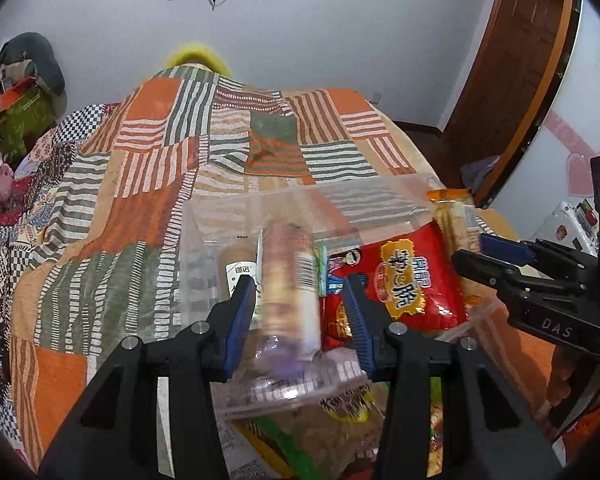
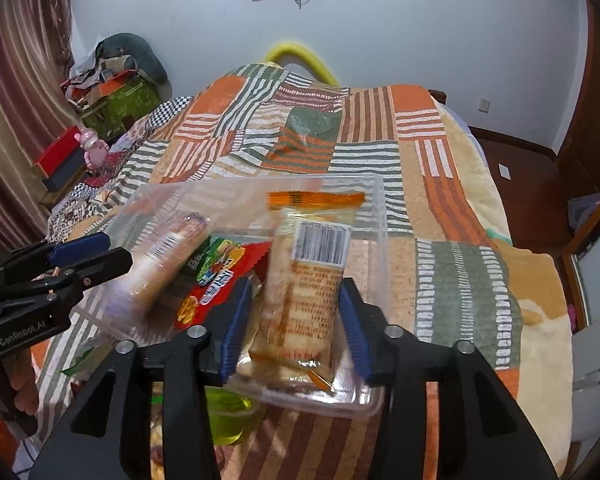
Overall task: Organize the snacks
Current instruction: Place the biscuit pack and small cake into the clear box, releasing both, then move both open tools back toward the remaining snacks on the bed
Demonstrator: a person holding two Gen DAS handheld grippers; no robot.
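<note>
Clear plastic bin [image 2: 380, 216] sits on the striped quilt [image 2: 452, 184] right ahead of both claws; step in hand looks like dropping snack packs into it, one per claw.

Right gripper [image 2: 296, 316]: jaws parted, blue pads stand just off either side of the orange-topped biscuit pack [image 2: 304, 280]; no squeeze visible, so I read it as let go; pack lies lengthwise between the jaws, its near end at the bin's near wall, barcode end pointing away.

Left gripper [image 1: 298, 312]: blurred long wafer pack [image 1: 288, 280] between its pads; left pad looks against it, right pad shows a small gap; cannot tell if it grips or has loosed.

Red pouch [image 1: 404, 276] already lies in the bin, just right of the left claw; more packs lie loose on the quilt under both claws.

Next, my guess: back the right claw straight out without dragging the pack; confirm the left has released; then reach down for the loose ones below.
</note>
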